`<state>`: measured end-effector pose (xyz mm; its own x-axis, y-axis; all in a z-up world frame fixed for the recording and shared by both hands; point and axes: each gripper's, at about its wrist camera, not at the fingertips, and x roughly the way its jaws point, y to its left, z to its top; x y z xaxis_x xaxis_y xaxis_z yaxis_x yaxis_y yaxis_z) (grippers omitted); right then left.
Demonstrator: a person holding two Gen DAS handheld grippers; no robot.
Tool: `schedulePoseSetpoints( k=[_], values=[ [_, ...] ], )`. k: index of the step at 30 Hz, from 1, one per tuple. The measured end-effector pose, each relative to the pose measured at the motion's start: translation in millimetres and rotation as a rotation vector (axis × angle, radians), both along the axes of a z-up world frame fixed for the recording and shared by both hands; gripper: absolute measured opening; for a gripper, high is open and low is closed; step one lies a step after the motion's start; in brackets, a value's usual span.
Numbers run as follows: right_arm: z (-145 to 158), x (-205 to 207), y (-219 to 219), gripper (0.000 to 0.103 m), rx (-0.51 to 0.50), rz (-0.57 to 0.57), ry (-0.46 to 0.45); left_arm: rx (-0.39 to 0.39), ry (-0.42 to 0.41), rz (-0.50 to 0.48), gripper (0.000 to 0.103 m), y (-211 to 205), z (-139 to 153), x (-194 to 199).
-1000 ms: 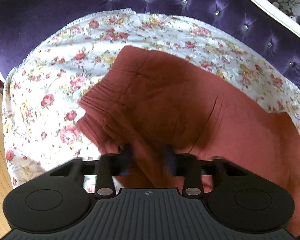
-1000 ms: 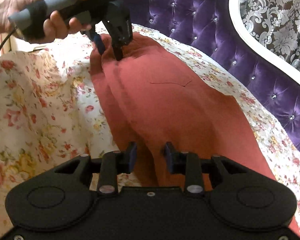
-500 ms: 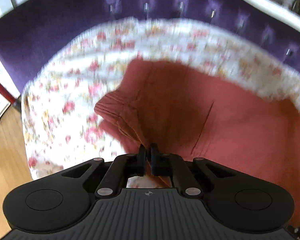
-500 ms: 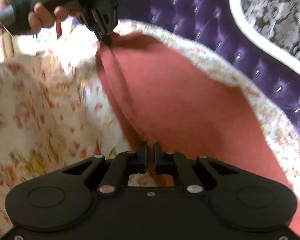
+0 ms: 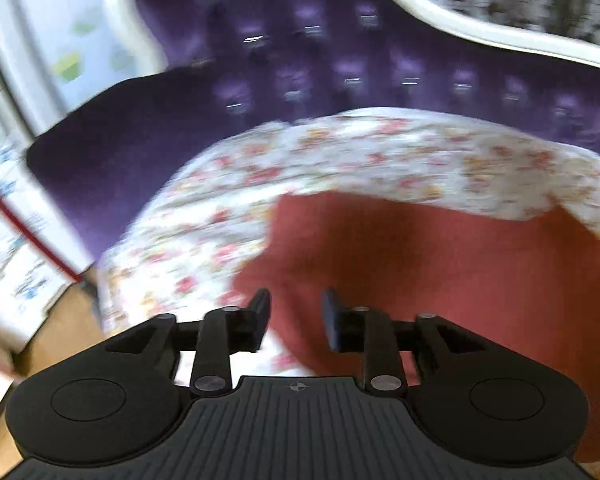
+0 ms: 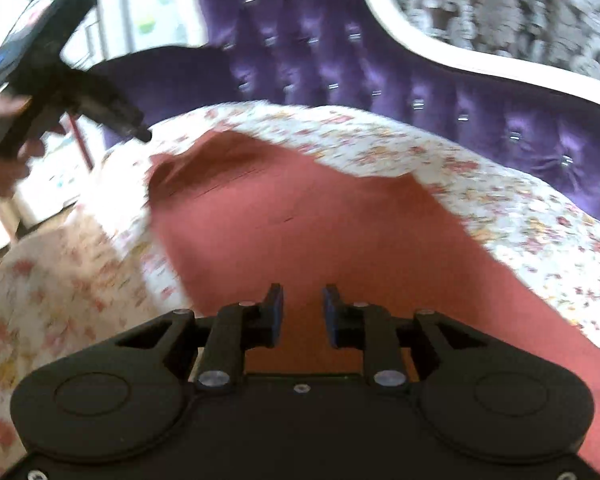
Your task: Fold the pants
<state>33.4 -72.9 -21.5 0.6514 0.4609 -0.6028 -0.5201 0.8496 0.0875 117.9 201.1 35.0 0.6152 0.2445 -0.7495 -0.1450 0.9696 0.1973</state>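
The rust-red pants (image 5: 440, 272) lie spread on a white floral sheet (image 5: 228, 208); they also show in the right wrist view (image 6: 320, 232). My left gripper (image 5: 296, 316) is open and empty over the pants' near left edge. My right gripper (image 6: 302, 312) is open and empty just above the red cloth. In the right wrist view the left gripper (image 6: 140, 134) is at the upper left, lifted clear of the pants' far end, held by a hand (image 6: 4, 160). Both views are motion-blurred.
The floral sheet (image 6: 540, 232) covers a purple tufted sofa (image 5: 340, 60) with a white frame (image 6: 480, 64). Wooden floor (image 5: 60, 332) and a white cabinet (image 5: 12, 220) lie to the left past the sofa's arm.
Both grippers shut on the pants half a second ago and have since opened and let go. Both have lifted and tilted back; the pants now lie flatter on the sheet.
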Motion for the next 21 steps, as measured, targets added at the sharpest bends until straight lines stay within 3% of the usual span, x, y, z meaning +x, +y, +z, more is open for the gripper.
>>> schedulePoseSetpoints(
  k=[3,8,14,21],
  values=[
    [0.7,22.2,-11.7,0.035,0.009,-0.069,-0.019,-0.05,0.015,-0.074,0.03,-26.4,-6.7,23.1],
    [1.2,62.4,-28.6,0.035,0.051,-0.127,0.03,-0.138,0.096,-0.145,0.03,-64.2,-35.6,63.0],
    [-4.4,99.4,-31.4,0.035,0.027,-0.129,0.036,-0.177,0.16,-0.148,0.03,-76.1,-70.0,75.3],
    [-10.4,140.9,-22.4,0.035,-0.004,-0.107,0.013,-0.186,0.118,-0.147,0.031,-72.5,-79.5,66.2]
  ],
)
